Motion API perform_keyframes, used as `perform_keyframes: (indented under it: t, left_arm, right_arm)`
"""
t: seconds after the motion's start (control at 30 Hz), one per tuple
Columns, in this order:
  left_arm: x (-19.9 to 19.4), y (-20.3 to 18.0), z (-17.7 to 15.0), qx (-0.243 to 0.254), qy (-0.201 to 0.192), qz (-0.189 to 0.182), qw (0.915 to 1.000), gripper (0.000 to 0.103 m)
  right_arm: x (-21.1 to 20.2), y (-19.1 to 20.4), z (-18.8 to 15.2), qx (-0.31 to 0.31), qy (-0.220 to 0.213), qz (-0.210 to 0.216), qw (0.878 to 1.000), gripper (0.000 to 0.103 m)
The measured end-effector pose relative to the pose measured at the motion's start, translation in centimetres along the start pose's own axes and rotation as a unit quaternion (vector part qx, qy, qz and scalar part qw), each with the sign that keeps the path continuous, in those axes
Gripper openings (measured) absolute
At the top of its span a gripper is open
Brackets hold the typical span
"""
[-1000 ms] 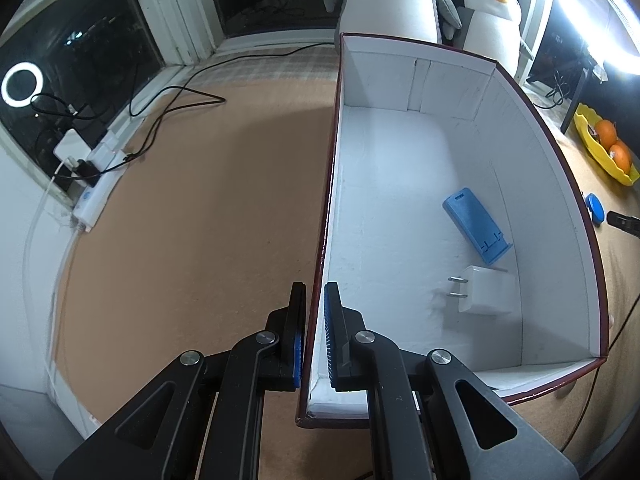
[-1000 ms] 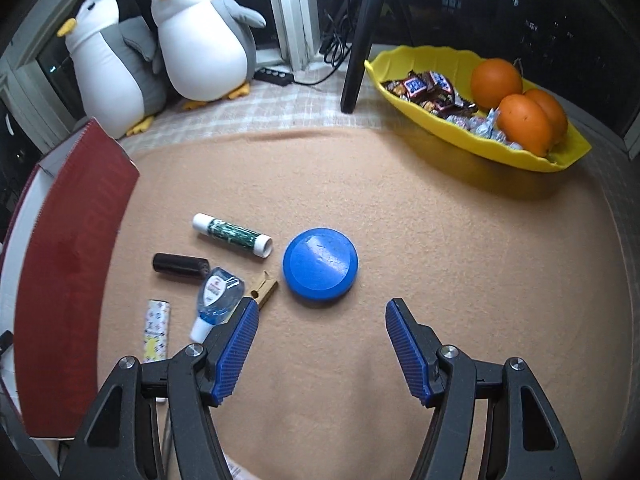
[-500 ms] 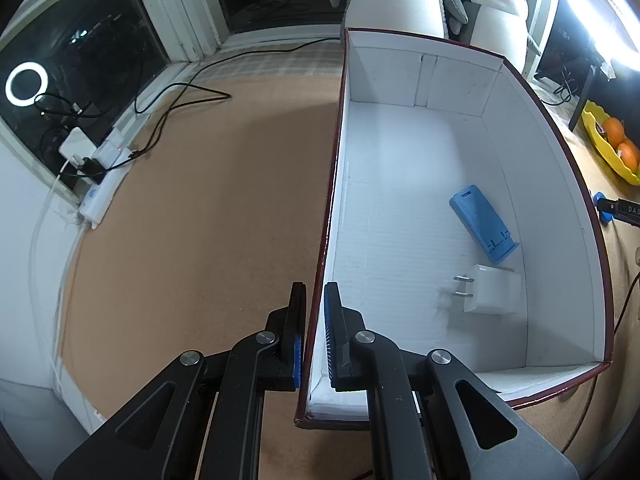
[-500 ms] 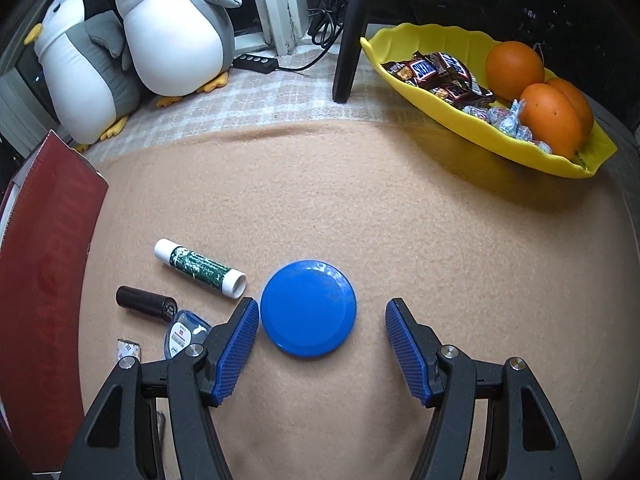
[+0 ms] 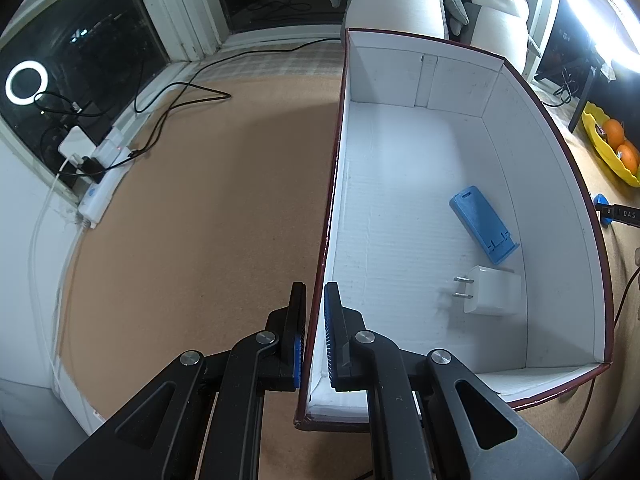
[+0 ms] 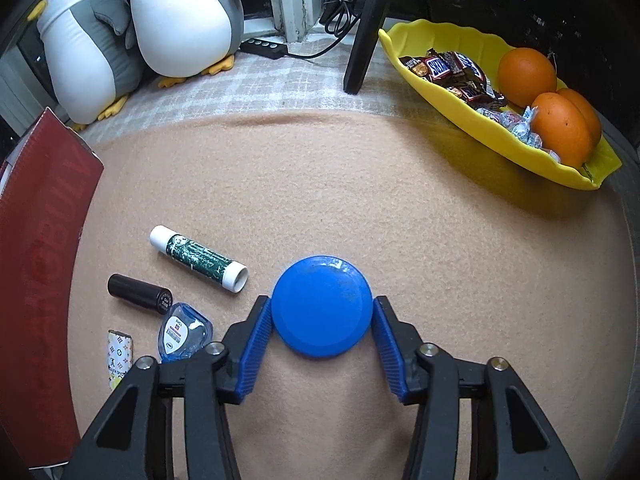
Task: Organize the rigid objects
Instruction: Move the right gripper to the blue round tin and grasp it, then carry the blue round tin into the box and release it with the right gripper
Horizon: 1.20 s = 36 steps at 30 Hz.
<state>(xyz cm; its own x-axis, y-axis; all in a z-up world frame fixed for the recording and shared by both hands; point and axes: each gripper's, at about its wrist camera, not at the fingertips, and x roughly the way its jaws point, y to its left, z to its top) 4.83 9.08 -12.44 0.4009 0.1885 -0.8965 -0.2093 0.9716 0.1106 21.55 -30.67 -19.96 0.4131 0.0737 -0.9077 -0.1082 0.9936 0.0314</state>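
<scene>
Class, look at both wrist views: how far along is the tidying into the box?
Done: a blue stand and a white charger lie in the box. In hand: the left gripper clamps the box wall; the right gripper, jaws just closing, brackets the blue disc. Left: glue stick, black tube, floss, patterned strip.

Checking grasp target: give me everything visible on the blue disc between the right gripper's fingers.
The blue disc is round, low and plastic-looking, with a glossy, slightly scuffed top and a thin rim. It lies flat on the tan felt mat, between the right gripper fingers, whose blue pads have just been closing and now meet its rim on both sides. Nothing else touches it.
</scene>
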Motion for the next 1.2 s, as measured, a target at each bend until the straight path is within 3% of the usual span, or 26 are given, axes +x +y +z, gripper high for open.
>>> perform_keyframes:
  t: [0.33, 0.63, 1.2]
  left_arm:
    - [0.0, -0.2, 0.0, -0.003, -0.002, -0.002, 1.0000, 0.007]
    - [0.1, -0.1, -0.1, -0.009, -0.008, -0.014, 0.9998, 0.007]
    - [0.2, 1.3, -0.4, -0.020, -0.023, -0.058, 0.9978, 0.007]
  right_arm:
    - [-0.9, -0.5, -0.2, 0.013, -0.011, -0.002, 1.000, 0.046]
    - [-5.5, 0.4, -0.7, 0.005, -0.051, 0.003, 0.999, 0.046]
    - [-15.2, 11.0, -2.7, -0.076, -0.117, 0.075, 0.987, 0.046]
